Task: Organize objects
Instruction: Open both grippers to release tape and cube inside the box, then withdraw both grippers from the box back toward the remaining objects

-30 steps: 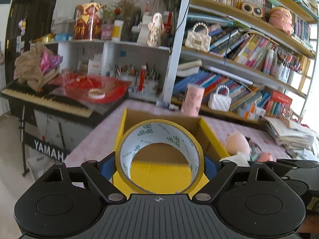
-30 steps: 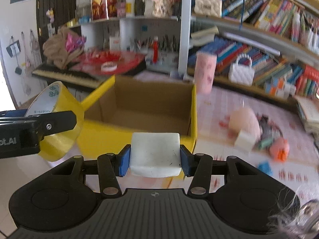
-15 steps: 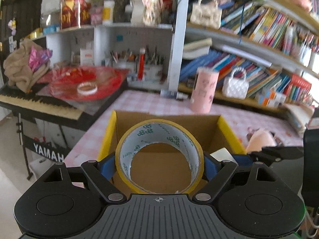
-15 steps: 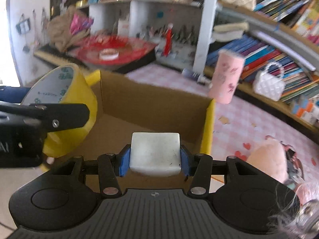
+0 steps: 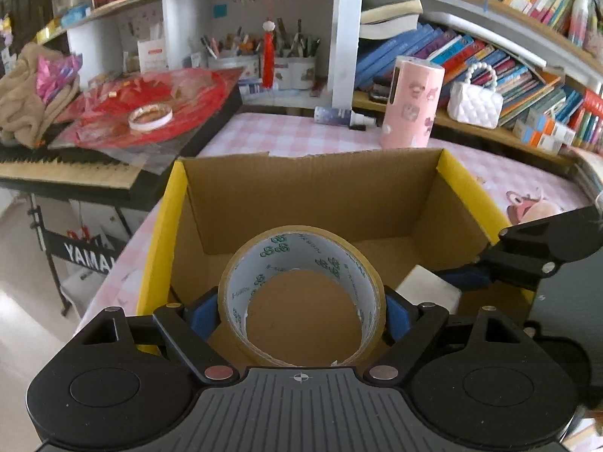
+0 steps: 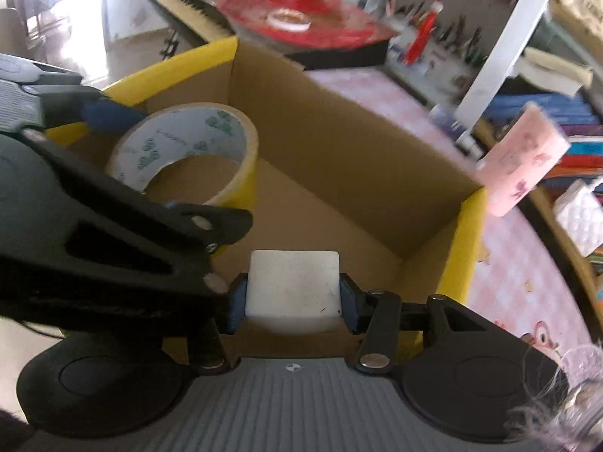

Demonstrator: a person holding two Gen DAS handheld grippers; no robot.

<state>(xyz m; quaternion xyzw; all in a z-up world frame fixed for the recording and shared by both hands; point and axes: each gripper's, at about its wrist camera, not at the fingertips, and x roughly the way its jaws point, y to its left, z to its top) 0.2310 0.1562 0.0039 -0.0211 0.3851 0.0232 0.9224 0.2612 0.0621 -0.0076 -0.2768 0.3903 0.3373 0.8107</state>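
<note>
Step in hand, as judged: depositing two carried items into the cardboard box point(image 5: 312, 203), open-topped with yellow outer faces, resting on a pink checked tablecloth point(image 5: 264, 133). Left gripper point(image 5: 301, 312) pinching a roll of tape point(image 5: 301, 297) by its outer sides, roll upright with its hole facing the camera, held over the near-left part of the box interior; whether touching the box floor cannot be told. Right gripper point(image 6: 293, 299) clamped on a white block point(image 6: 293, 286), held over the near-right part of the same interior, beside the tape and apart from it. In the left wrist view, block seen at 3 o'clock of the tape; in the right wrist view, tape seen at 10 o'clock of the block. Box interior otherwise bare as far as visible. Pink cylinder point(image 5: 410, 103) standing outside the box at 1 o'clock, white purse point(image 5: 476, 103) further right on the shelf. Next move, as judged: lowering each item to the box floor, then spreading the fingers and lifting out vertically, keeping clear of the box walls and of the neighbouring gripper. Risk noted: upright tape likely to roll once released.
</note>
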